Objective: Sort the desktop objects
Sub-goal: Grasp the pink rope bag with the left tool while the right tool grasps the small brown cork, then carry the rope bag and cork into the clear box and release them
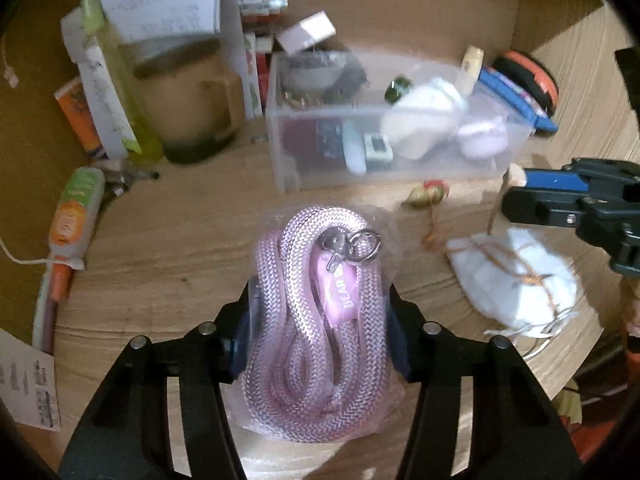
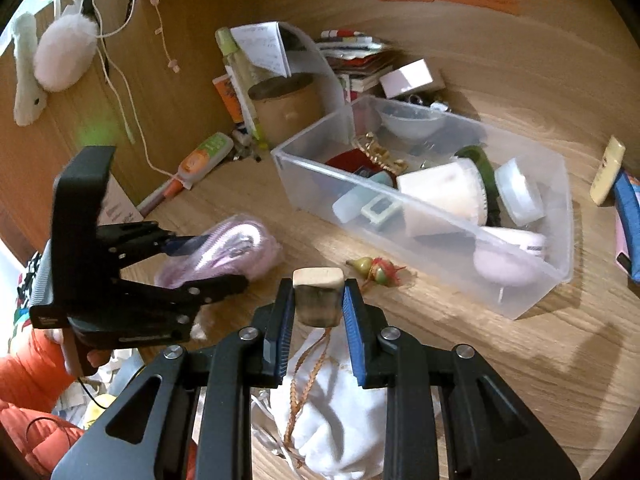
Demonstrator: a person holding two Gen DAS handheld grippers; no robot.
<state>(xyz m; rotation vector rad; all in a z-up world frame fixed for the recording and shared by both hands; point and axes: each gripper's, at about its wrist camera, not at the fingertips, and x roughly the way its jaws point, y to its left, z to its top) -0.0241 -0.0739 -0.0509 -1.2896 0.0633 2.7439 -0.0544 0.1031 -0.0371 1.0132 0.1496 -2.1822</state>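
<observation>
Rope [image 1: 316, 320], pink and sealed in a clear bag, lay on the bench [image 1: 168, 240] between the pads of my left claw [image 1: 320, 308]. Both pads appeared to touch the bag's sides, so I judged the grip made or nearly so. My right claw [image 2: 318, 300] was clamped shut on a small wooden block [image 2: 318, 294] whose braided cord ran down to a white pouch [image 2: 336, 420] under it.

Step in hand, as I judged it: pick-up of two loose items for sorting into the clear bin [image 2: 520, 304], which already held a cup, small cases and other oddments. The bin stood just beyond both claws, with a small fruit ornament [image 2: 376, 272] on the bench before it.

Next move, by my estimate, called for a firm hold on the slippery bag before any lift, then a carry over the bin's near wall. The pouch would hang and swing from its cord; clearance was needed.

Legible writing: a pink tag on the rope read "BEAR"; further letters were hidden. Printed receipts and tube labels were too blurred to read.
</observation>
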